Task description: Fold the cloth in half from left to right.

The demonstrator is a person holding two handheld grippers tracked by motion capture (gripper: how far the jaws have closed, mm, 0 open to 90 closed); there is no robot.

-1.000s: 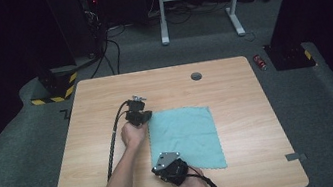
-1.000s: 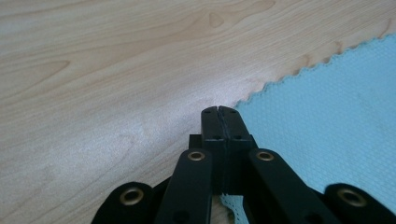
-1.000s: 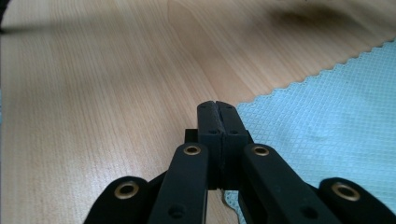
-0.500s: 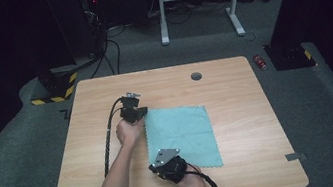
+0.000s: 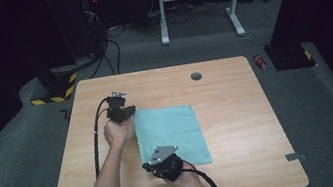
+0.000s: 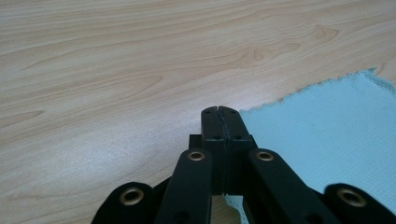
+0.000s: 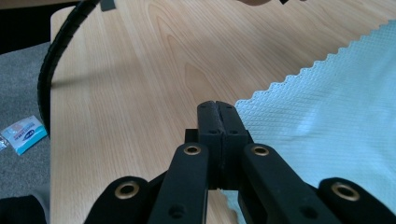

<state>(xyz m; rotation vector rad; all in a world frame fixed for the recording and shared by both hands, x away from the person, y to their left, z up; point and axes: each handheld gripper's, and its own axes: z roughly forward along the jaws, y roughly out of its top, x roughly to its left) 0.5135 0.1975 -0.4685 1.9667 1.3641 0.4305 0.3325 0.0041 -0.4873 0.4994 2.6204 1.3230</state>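
A teal cloth [image 5: 171,134] lies flat on the counter [image 5: 238,112]. The left tool [image 5: 120,110] pinches its far left corner and the right tool [image 5: 161,161] its near left corner, both with jaws clamped shut on the edge (cloth shows beneath each pair). This looks like the start of a fold: next, lift both corners together and carry them across to the right edge.

Teal cloth [image 5: 171,133], textured weave, zigzag-cut edges, spread flat mid-table, its left corners pinched between jaws
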